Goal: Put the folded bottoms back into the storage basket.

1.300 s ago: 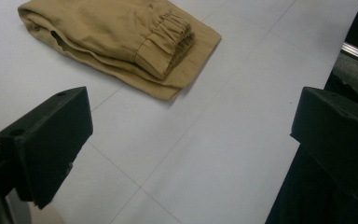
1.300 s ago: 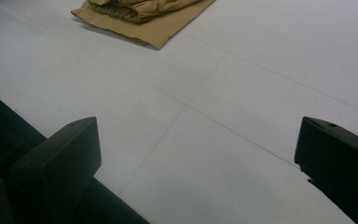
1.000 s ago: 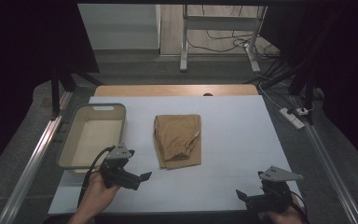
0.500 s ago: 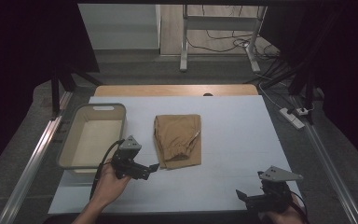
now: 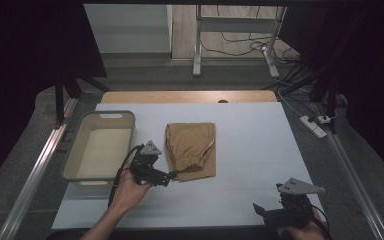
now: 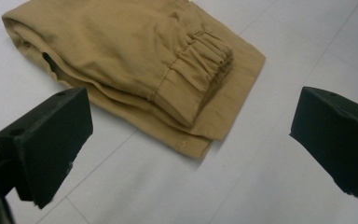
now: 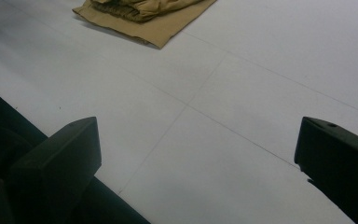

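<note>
At centre frame of the high view, the folded tan trousers (image 5: 190,150) are lying on the white table (image 5: 260,145). The left gripper (image 5: 172,174), jaws spread and empty, is hovering at their lower-left corner. The left gripper view is revealing an elastic cuff (image 6: 205,56). The right gripper (image 5: 260,210), jaws spread, is partly cropped at lower right. A beige bin (image 5: 75,150) is sitting left.

In the right gripper view the top edge cuts off most of the trousers (image 7: 145,16). In the left gripper view their far end runs off the top. The high view crops the right hand (image 5: 300,232) at the bottom.
</note>
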The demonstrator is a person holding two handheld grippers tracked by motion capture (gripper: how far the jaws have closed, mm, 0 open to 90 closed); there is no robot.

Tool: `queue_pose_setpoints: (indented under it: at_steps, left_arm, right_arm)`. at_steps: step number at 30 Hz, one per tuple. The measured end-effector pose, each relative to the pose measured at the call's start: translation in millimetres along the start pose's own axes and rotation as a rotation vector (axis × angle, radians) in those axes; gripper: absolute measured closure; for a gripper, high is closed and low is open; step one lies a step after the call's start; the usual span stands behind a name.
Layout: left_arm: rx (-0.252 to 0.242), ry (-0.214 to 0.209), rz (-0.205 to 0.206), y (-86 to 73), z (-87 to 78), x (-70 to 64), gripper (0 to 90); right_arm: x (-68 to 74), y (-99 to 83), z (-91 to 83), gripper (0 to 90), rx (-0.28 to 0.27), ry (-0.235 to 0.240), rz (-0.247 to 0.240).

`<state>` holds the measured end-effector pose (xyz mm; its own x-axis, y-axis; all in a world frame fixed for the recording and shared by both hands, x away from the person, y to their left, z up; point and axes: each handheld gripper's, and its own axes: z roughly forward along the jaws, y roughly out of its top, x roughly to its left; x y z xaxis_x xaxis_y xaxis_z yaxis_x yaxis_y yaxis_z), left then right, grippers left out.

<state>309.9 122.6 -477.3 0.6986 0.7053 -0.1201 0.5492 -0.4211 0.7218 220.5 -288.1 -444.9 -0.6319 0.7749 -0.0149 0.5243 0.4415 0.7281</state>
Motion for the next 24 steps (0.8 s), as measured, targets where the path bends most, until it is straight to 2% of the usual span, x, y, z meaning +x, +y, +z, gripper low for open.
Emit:
queue_pose_setpoints:
  at_steps: [8,18,24]
  left_arm:
    - [0.005,0.008,0.005,7.2,11.0,4.3,0.0]
    - [0.023,0.034,-0.023,11.6,29.7,11.6,0.0]
    - [0.054,0.052,-0.044,13.1,41.5,19.1,0.0]
  right_arm:
    - [0.8,0.1,0.4,0.9,0.002,-0.002,-0.003]
    - [1.5,0.2,0.7,0.9,0.007,-0.004,-0.010]
    - [2.2,0.4,1.1,0.9,0.013,-0.008,-0.018]
